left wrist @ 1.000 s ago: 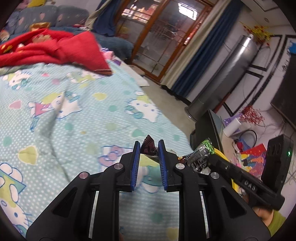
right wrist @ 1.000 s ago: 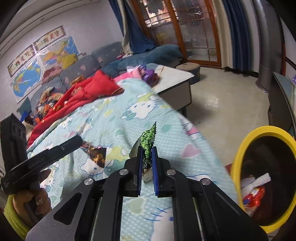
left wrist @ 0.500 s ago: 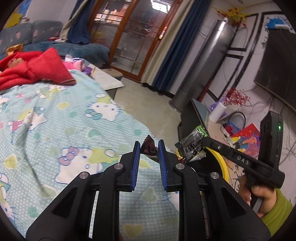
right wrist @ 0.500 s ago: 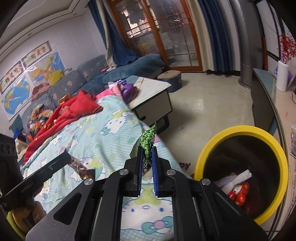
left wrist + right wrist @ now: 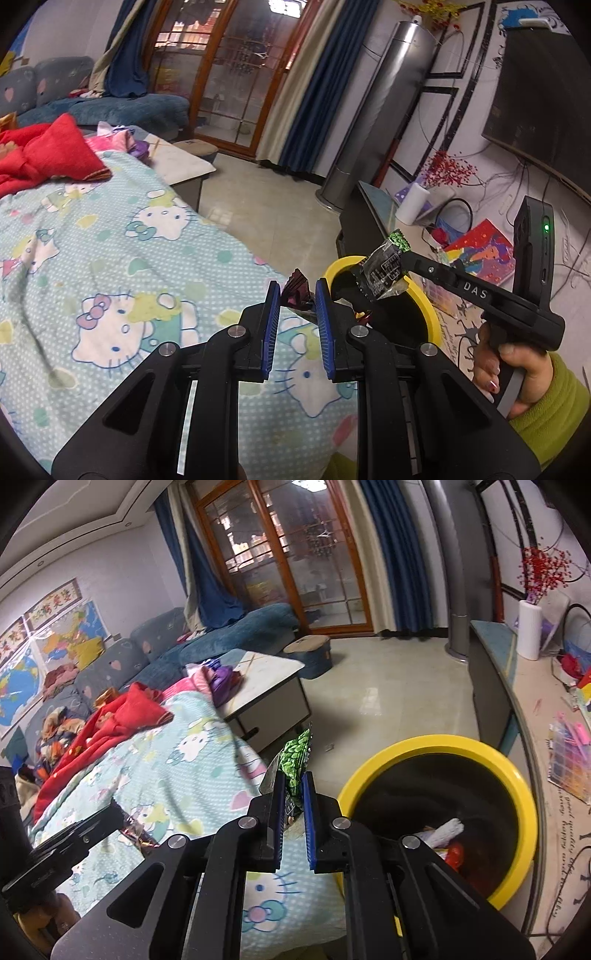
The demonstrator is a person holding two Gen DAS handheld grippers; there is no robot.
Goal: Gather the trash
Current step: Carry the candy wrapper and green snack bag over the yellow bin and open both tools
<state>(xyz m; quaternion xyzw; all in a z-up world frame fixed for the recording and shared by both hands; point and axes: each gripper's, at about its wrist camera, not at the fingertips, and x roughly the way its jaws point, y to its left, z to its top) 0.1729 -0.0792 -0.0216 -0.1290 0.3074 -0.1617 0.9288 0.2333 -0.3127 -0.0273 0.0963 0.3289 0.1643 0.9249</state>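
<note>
Both grippers, left (image 5: 294,295) pinching a foil wrapper (image 5: 295,293), right (image 5: 294,788) a green wrapper (image 5: 295,755), have swung from the bed (image 5: 110,258) to the bin (image 5: 436,746); dropping comes next.

Left gripper (image 5: 294,310): matte black plastic body, two angled link arms, silver round screw heads at the pivots, blue ribbed pads on the fingers (image 5: 271,325). Right gripper (image 5: 294,805): same build, black with silver screws and blue ribbed pads. From the left wrist view its side shows a long black bar with white "DAS" lettering, a small screw, a pistol-style handle and an upright black module with a green LED lit. Right hand (image 5: 513,373) wears a lime-green sleeve (image 5: 554,413).
</note>
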